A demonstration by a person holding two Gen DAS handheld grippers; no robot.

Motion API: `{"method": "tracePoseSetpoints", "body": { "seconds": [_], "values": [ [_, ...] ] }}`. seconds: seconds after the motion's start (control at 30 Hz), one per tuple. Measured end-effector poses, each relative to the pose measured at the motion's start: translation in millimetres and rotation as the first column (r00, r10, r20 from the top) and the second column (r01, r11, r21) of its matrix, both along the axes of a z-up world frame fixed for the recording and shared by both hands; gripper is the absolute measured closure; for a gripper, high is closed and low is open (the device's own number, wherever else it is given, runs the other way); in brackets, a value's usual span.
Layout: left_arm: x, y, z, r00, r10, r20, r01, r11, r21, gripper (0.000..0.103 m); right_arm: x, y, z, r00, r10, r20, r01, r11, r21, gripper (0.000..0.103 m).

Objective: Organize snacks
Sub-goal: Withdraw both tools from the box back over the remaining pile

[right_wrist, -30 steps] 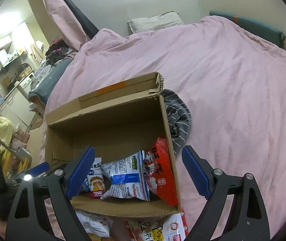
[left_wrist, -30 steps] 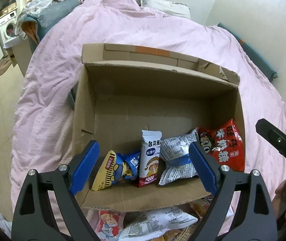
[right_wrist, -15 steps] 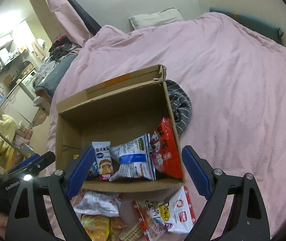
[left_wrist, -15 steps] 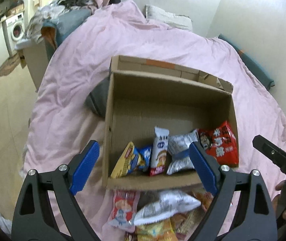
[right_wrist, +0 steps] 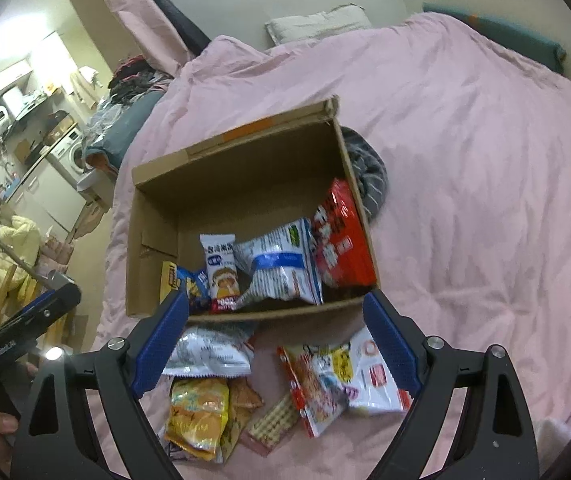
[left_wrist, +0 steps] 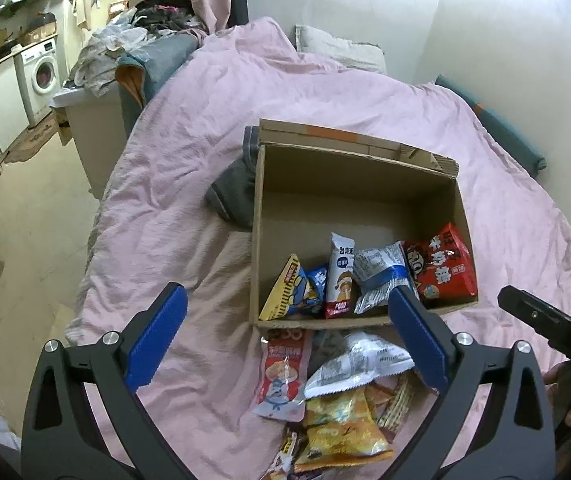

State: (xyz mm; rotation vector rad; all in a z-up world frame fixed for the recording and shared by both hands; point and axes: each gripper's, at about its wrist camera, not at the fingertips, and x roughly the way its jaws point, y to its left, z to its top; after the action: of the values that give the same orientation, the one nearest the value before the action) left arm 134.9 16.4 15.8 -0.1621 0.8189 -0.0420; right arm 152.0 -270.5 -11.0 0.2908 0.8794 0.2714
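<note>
On the pink bedspread [left_wrist: 189, 208], an open brown cardboard box [left_wrist: 359, 192] holds four packets stood in a row against its near wall: a yellow-and-blue crisp bag [left_wrist: 291, 294] at left, a slim white packet with red base [left_wrist: 339, 276], a white-and-blue foil bag [left_wrist: 381, 276], and a red bag with white lettering [left_wrist: 443, 266] at right, leaning on the right wall. Just outside the near wall, loose snacks lie in a heap on the bedspread: a white crinkled foil bag [left_wrist: 359, 368] on top, a pink packet with a cartoon figure [left_wrist: 283, 372] to its left, a yellow-orange bag [left_wrist: 339, 426] below, and in the right wrist view a checkered wafer pack [right_wrist: 273, 420] and a red-and-white printed pouch [right_wrist: 341, 380].

Left gripper [left_wrist: 285, 344] hovers above the heap's near edge, blue pads spread wide, nothing between them. Right gripper [right_wrist: 275, 340] likewise hangs over the heap, jaws wide apart and empty.

A grey striped cloth [right_wrist: 369, 176] sits beside the box's far right side. A pillow [left_wrist: 339, 46] lies at the bed's head; a white washing machine [left_wrist: 41, 74] stands far left.
</note>
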Motion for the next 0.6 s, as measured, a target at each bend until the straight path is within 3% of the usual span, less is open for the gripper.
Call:
{"method": "tracePoseSetpoints", "body": {
  "seconds": [0.13, 0.37, 0.6],
  "values": [
    [-8.8, 8.5, -4.9, 1.000, 0.023, -0.020, -0.023, 1.000, -0.020, 0.004, -8.2, -7.5, -6.1, 0.999, -0.019, -0.027, 0.020, 1.000, 0.018, 0.012],
    [-24.1, 8.1, -7.8, 1.000, 0.012, -0.009, -0.012, 0.999, 0.034, 0.004, -22.4, -24.4, -18.8, 0.996, -0.057, -0.072, 0.058, 0.998, 0.014, 0.012],
    [-30.0, 15.9, -21.0, 0.997, 0.028, -0.066, -0.026, 0.999, 0.041, 0.004, -27.0, -51.1, -35.7, 0.985, -0.107, -0.134, 0.108, 0.994, 0.006, 0.012]
  ]
}}
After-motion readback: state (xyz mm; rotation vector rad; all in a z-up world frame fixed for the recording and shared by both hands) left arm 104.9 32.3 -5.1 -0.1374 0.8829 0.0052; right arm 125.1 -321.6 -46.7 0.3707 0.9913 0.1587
